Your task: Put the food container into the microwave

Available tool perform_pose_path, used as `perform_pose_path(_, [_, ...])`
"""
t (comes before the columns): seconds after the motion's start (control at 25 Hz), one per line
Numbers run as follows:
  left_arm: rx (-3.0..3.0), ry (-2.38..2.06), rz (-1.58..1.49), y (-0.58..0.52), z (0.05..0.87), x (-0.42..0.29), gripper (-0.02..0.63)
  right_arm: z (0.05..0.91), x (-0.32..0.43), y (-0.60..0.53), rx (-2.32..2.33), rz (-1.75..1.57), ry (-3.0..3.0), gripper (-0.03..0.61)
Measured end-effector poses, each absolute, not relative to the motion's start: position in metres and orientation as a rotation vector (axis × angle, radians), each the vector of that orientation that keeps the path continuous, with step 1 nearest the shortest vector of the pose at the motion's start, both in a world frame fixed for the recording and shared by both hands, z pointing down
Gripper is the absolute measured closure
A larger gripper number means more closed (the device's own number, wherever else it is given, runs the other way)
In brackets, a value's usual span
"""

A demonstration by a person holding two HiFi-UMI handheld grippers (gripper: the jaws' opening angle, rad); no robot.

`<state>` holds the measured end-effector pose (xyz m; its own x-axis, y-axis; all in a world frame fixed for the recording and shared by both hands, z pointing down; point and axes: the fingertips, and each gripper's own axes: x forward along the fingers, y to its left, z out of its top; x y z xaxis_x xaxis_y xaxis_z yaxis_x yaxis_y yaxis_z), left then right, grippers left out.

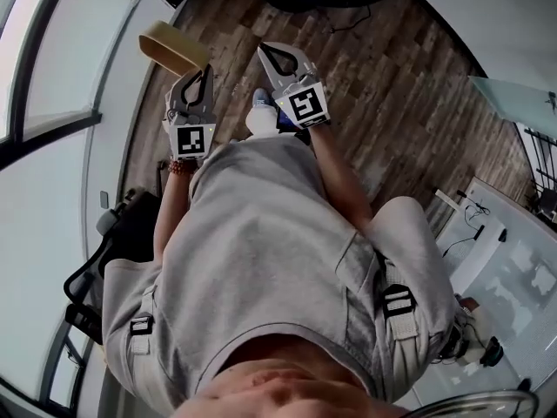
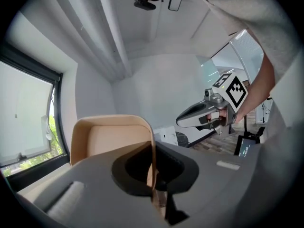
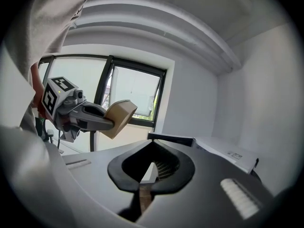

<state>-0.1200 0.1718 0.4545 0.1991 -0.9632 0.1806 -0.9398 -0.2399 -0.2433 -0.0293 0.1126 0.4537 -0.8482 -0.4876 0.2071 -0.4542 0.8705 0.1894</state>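
While my left claw (image 1: 204,75) pinches the tan food container (image 1: 172,46), my right claw (image 1: 270,53) sits pressed together, empty.

Two tongs, the left tongs (image 1: 205,73) and the right tongs (image 1: 268,52); one food container (image 1: 173,48); one person (image 1: 261,242); one office chair (image 1: 83,290).
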Motion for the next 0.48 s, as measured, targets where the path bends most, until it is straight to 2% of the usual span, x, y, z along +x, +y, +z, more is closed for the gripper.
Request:
perform_pose_path(0.28, [-2.462,1.83,-0.442,0.087,0.462,-0.068,0.611,0.458,0.024,0.03,0.829,-0.18,-2.787,0.565])
perform_pose_path(0.48, [-2.467,1.756,-0.398,0.047,0.454,-0.056,0.611,0.459,0.042,-0.01,0.911,-0.136,-2.776,0.565])
